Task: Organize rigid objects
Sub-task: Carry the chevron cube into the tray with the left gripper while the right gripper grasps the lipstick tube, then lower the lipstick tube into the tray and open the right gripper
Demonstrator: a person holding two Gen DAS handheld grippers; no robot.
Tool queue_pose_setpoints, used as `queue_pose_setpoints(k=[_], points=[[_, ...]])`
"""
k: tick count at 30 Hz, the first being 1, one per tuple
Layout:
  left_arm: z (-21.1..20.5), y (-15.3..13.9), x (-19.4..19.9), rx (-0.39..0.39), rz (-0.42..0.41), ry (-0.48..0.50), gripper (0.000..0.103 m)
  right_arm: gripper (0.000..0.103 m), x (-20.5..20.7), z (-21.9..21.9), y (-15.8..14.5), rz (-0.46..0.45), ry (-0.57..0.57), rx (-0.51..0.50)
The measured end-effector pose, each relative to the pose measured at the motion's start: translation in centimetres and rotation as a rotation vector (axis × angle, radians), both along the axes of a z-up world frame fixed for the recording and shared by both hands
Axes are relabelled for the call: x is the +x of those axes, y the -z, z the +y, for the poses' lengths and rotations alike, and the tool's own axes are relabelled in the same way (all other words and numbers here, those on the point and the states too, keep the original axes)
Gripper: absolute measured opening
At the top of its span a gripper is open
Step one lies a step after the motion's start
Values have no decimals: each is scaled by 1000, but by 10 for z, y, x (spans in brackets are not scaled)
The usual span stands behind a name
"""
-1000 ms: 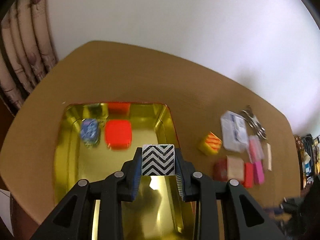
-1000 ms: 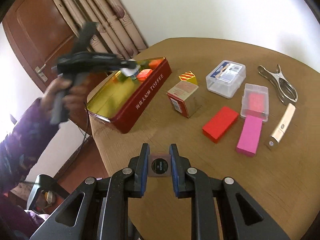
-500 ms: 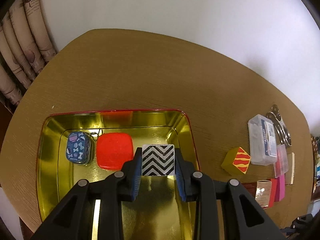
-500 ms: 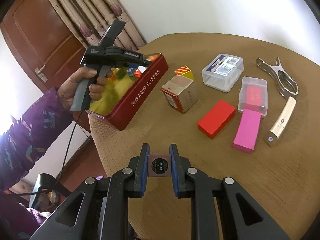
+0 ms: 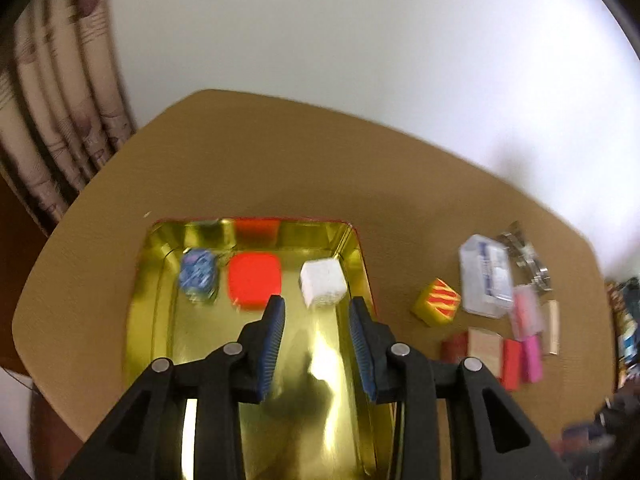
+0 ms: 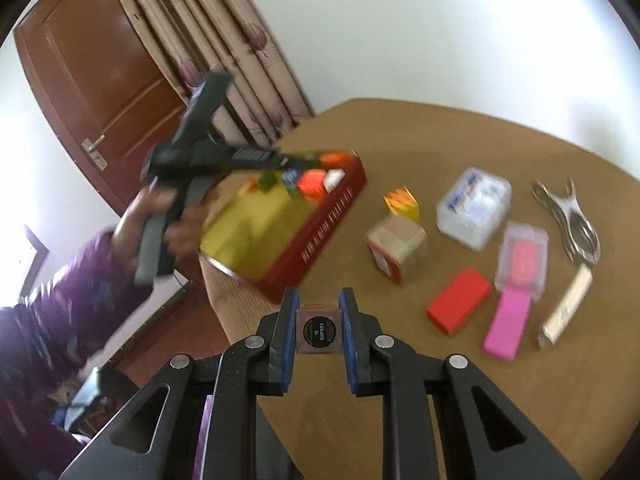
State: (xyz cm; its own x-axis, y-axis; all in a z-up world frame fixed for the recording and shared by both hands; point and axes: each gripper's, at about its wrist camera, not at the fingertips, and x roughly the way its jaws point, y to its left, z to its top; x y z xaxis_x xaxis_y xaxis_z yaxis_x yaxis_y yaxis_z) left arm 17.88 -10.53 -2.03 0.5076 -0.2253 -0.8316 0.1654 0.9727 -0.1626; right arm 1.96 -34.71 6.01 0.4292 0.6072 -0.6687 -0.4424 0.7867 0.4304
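My left gripper [image 5: 316, 316] hangs over the gold-lined red tin [image 5: 160, 320], jaws opening and nothing between them. The white cube [image 5: 323, 283] lies in the tin just beyond the fingertips, beside a red rounded box [image 5: 254, 280] and a blue patterned box [image 5: 199, 274]. My right gripper [image 6: 318, 314] is shut on a small brown cube with a black round label [image 6: 319, 330], held above the table's near edge. In the right wrist view the left gripper [image 6: 288, 162] reaches over the tin [image 6: 320, 220], held by a hand in a purple sleeve [image 6: 52, 308].
On the round wooden table [image 6: 460, 140] lie a yellow-red cube [image 6: 402, 202], a tan carton [image 6: 396, 246], a clear plastic box [image 6: 474, 206], a red block [image 6: 458, 306], a pink block [image 6: 508, 322], a clear case [image 6: 522, 258], metal pliers [image 6: 568, 220] and a cream bar [image 6: 568, 306]. Door and curtains stand behind.
The left gripper has let go of the chevron-marked cube, which now lies in the tin, and has drawn back and up. The right gripper rose a little, still holding its cube.
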Motion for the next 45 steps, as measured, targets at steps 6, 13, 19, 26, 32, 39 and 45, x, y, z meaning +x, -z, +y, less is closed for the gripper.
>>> queue_pose_setpoints(k=[6,13,19,26,32,39,45], points=[[60,-6,-78,-44,-1,-189,40,18,63,44,-18,31,-73,75],[110,10,-142,-70,-24,-343,40,18,129,132,4,164,-172,-10],[102,-5,-152,41,-146,-294,40,18,166,163,45,313,-142,-15],[90,4,-149,16,-108,-218,40,33,192,181,49,298,-102,-58],[83,15,-143,41,-69,-200,40,59,198,171,35,208,-39,-56],[84,12,-146,21,-91,-202,40,63,137,94,-13,-52,140,27],[81,6,-150,23,-124,-202,40,76,30,7,-1,-171,279,-218]])
